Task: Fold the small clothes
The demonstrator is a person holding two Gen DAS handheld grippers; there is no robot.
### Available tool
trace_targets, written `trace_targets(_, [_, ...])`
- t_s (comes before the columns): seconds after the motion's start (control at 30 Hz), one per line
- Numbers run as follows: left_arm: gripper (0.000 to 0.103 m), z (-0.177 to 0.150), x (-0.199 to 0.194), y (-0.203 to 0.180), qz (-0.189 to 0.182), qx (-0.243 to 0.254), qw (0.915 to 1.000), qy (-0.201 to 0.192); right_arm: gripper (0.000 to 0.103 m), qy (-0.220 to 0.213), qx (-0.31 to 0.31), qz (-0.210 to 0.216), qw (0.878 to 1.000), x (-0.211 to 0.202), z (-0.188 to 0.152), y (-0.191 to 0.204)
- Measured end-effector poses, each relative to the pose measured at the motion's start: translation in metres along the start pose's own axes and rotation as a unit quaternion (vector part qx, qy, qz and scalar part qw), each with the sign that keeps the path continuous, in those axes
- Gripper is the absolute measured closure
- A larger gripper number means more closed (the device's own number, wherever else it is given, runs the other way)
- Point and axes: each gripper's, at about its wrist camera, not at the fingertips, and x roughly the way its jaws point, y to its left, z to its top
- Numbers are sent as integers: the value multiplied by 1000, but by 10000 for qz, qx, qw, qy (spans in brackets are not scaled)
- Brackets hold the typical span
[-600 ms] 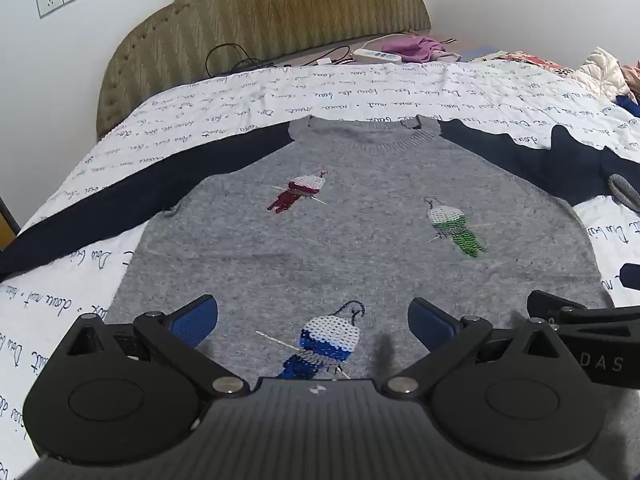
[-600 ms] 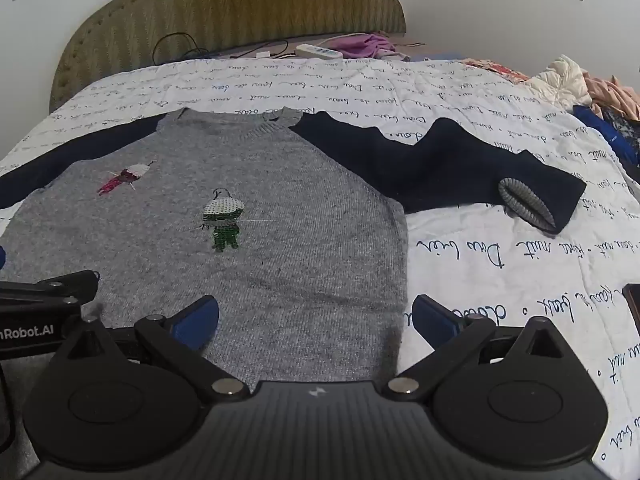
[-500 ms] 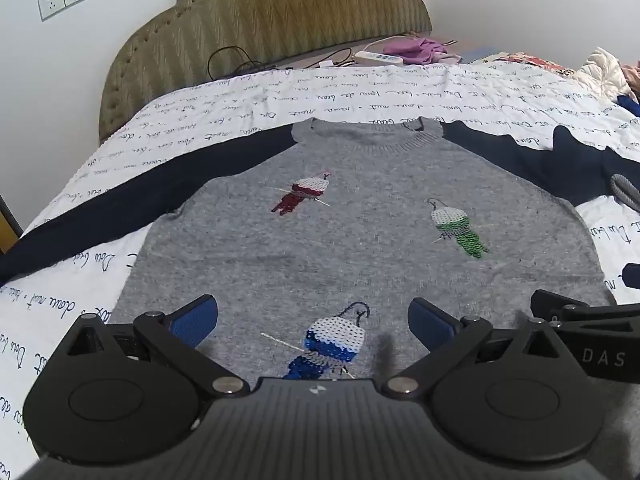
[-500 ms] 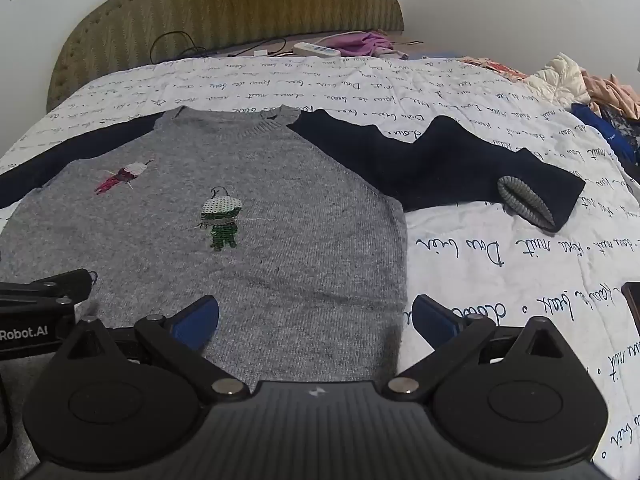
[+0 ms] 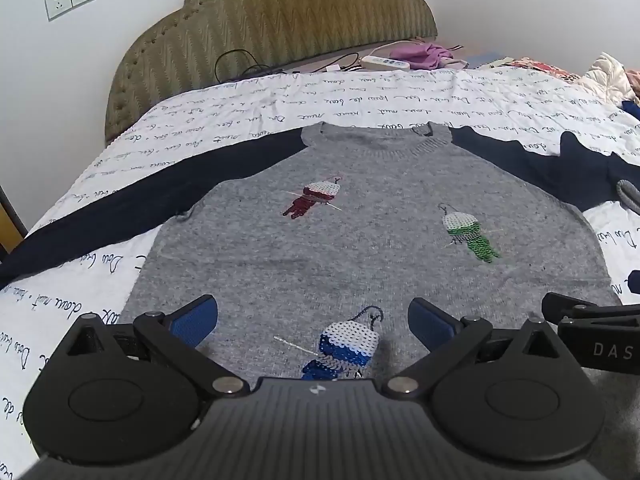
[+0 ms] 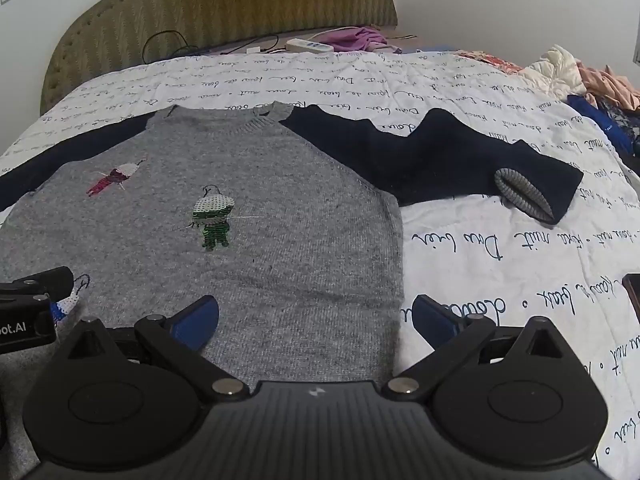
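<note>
A small grey sweater point(image 5: 360, 240) with navy sleeves and three sequin birds lies flat, front up, on the bed; it also shows in the right wrist view point(image 6: 280, 220). Its left sleeve point(image 5: 140, 200) stretches out to the left. Its right sleeve point(image 6: 460, 156) lies to the right with the grey cuff point(image 6: 520, 194) turned up. My left gripper point(image 5: 314, 320) is open and empty above the lower middle of the sweater, over the blue bird point(image 5: 348, 344). My right gripper point(image 6: 316, 318) is open and empty above the sweater's lower right edge.
The bed has a white quilt with handwriting print point(image 6: 500, 264) and an olive padded headboard point(image 5: 280, 20). A power strip point(image 5: 386, 63) and purple cloth point(image 5: 420, 54) lie at the head. A pile of clothes point(image 6: 592, 84) sits at the far right.
Both grippers have drawn back slightly and risen a little, so the sweater sits lower in each view. Both stay open; the sweater has not moved.
</note>
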Motion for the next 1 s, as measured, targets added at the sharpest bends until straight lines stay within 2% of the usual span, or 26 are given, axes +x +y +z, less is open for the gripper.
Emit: trace_targets(1.0, [0, -5, -2, -13, -43, 144, 9999, -21, 0, 80, 338, 117, 9993, 4, 0, -18])
